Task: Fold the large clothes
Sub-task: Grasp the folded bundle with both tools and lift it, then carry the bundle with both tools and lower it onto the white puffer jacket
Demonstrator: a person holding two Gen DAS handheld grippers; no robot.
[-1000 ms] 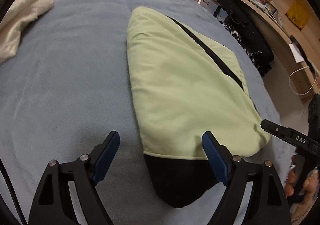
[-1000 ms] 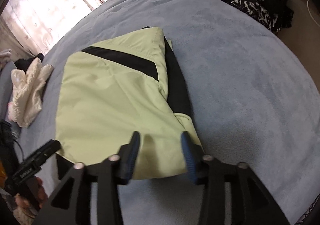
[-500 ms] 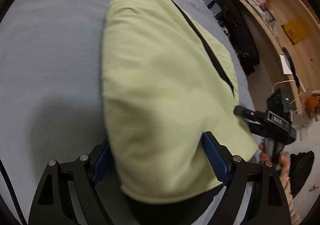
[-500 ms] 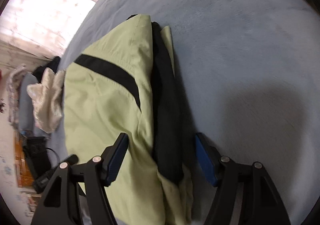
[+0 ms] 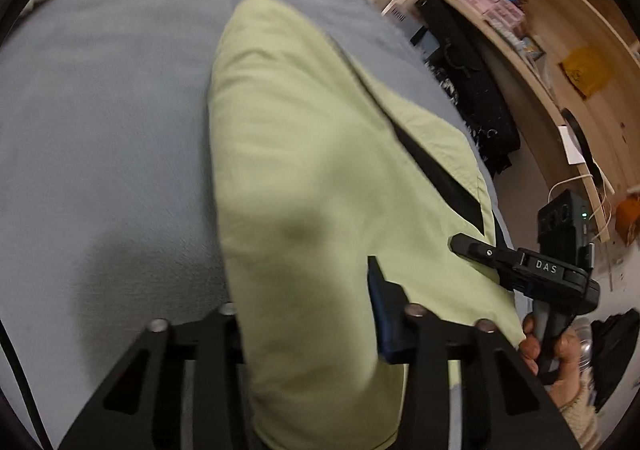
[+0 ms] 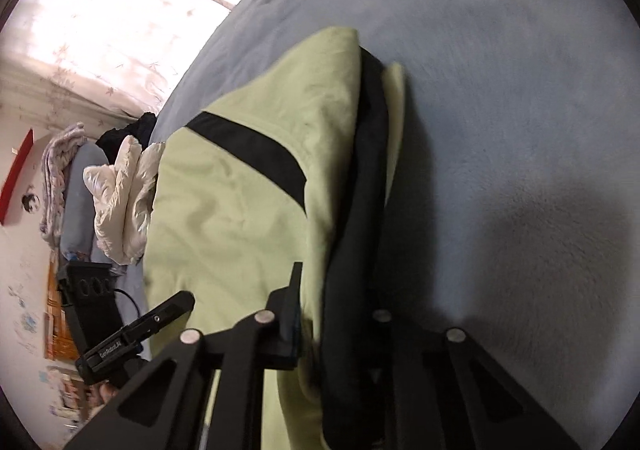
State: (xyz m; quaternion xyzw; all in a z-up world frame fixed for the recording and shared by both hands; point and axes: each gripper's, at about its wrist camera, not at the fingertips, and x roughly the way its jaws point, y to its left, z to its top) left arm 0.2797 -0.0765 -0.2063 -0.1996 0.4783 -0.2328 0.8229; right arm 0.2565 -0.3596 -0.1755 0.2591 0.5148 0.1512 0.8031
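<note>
Lying folded on the grey-blue bed cover [image 5: 100, 130], the pale green garment [image 5: 304, 154] (crossed by a black stripe) is gripped at its near edge by both tools. The left gripper [image 5: 308, 310] has just been clamped onto one near corner, and the right gripper [image 6: 336, 314] onto the other, where green and black layers are pinched.

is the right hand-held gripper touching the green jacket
Touching: in the right wrist view the right hand-held gripper has just closed, pinching the green jacket edge.
</note>
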